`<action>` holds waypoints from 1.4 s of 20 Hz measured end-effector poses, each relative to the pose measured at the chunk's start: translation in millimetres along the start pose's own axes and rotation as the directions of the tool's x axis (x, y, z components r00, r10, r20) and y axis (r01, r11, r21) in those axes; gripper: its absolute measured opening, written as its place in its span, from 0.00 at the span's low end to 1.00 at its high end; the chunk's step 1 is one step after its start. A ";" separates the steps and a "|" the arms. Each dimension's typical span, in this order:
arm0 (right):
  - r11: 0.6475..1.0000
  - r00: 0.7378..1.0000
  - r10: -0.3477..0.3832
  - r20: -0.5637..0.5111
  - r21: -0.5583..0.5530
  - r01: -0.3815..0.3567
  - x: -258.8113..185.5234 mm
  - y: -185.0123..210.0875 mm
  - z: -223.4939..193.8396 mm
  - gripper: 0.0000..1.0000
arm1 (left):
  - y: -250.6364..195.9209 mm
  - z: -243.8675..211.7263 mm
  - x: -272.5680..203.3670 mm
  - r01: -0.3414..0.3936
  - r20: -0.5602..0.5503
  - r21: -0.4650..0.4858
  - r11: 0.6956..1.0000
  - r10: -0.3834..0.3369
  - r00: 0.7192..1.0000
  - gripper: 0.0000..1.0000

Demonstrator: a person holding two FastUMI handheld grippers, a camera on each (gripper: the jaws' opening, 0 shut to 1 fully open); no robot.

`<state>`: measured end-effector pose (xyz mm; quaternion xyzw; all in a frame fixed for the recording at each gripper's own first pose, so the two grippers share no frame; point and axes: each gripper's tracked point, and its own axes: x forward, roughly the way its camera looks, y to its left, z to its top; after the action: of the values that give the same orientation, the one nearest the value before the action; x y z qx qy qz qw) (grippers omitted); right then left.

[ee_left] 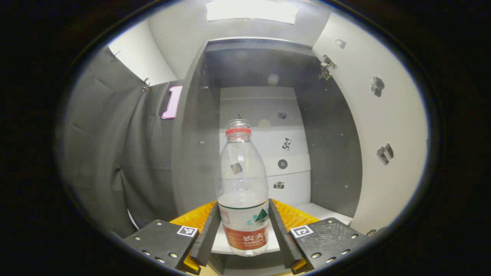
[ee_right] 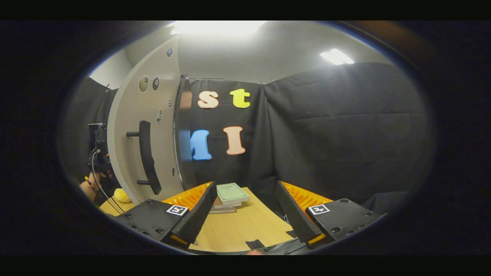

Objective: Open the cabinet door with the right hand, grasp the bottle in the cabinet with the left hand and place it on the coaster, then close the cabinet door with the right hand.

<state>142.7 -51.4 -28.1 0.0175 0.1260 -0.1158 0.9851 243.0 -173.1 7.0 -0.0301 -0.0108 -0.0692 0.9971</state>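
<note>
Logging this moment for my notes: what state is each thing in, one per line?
Cabinet door: swung open.
Bottle: upright on the cabinet shelf, cap off, mostly empty, between the left gripper's fingers.
Left gripper: fingers close beside the bottle; a grip cannot be told.
Right gripper: open, holding nothing, above the table.
Books: stacked flat on the table.

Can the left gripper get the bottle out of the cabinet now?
Probably yes. The cabinet door is swung open, and the bottle stands upright between the left gripper fingers, which look close beside it or already touching.
</note>
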 end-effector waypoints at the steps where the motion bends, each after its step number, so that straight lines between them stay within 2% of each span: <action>1: 1.000 1.000 0.009 -0.001 0.002 -0.009 1.2 -0.9 -1.5 0.93 | 6.8 -1.0 -12.5 -0.011 -0.004 0.002 1.000 0.011 1.000 0.70; 5: 0.999 0.999 0.045 0.007 0.018 -0.045 6.5 4.1 -6.4 0.93 | 27.7 -10.2 -58.3 -0.041 -0.011 0.027 0.999 0.042 0.999 0.70; 6: 0.998 0.999 0.053 0.009 0.024 -0.053 7.7 4.3 -8.2 0.98 | 35.0 -18.7 -74.1 -0.049 -0.020 0.035 0.998 0.050 0.999 0.70; 7: 0.998 0.998 0.059 0.008 0.031 -0.060 9.6 4.5 -9.9 0.93 | 39.5 -25.3 -86.4 -0.054 -0.025 0.035 0.998 0.055 0.998 0.70; 9: 0.996 0.997 0.075 0.003 0.040 -0.075 12.0 6.4 -15.5 0.93 | 48.3 -41.1 -107.6 -0.065 -0.045 0.029 0.997 0.067 0.997 0.70; 10: 0.996 0.997 0.081 0.000 0.041 -0.081 13.7 7.9 -18.2 0.98 | 53.6 -51.1 -118.0 -0.071 -0.057 0.022 0.997 0.072 0.996 0.70; 18: 0.990 0.992 0.130 -0.003 0.047 -0.130 20.2 20.7 -29.3 0.98 | 90.2 -113.0 -192.5 -0.128 -0.123 -0.029 0.991 0.123 0.985 0.70; 21: 0.989 0.991 0.134 -0.013 0.069 -0.133 21.2 25.4 -33.4 0.98 | 91.8 -138.4 -213.4 -0.112 -0.152 -0.040 0.993 0.105 0.983 0.73; 23: 0.989 0.991 0.131 -0.021 0.066 -0.129 22.4 27.1 -35.4 0.98 | 89.9 -158.7 -225.5 -0.092 -0.179 -0.062 0.994 0.080 0.981 0.70; 27: 0.990 0.991 0.131 -0.027 0.049 -0.129 20.7 32.8 -36.4 0.98 | 93.4 -196.4 -245.3 -0.086 -0.214 -0.088 0.992 0.065 0.975 0.73; 28: 0.991 0.991 0.130 -0.029 0.046 -0.128 19.9 34.6 -37.6 0.98 | 94.3 -206.4 -247.6 -0.086 -0.226 -0.085 0.993 0.065 0.972 0.70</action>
<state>160.3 -19.8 -69.4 0.0489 0.1378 -0.0543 0.9878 14.5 -58.5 -210.8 -0.0696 0.1057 -0.0346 0.9914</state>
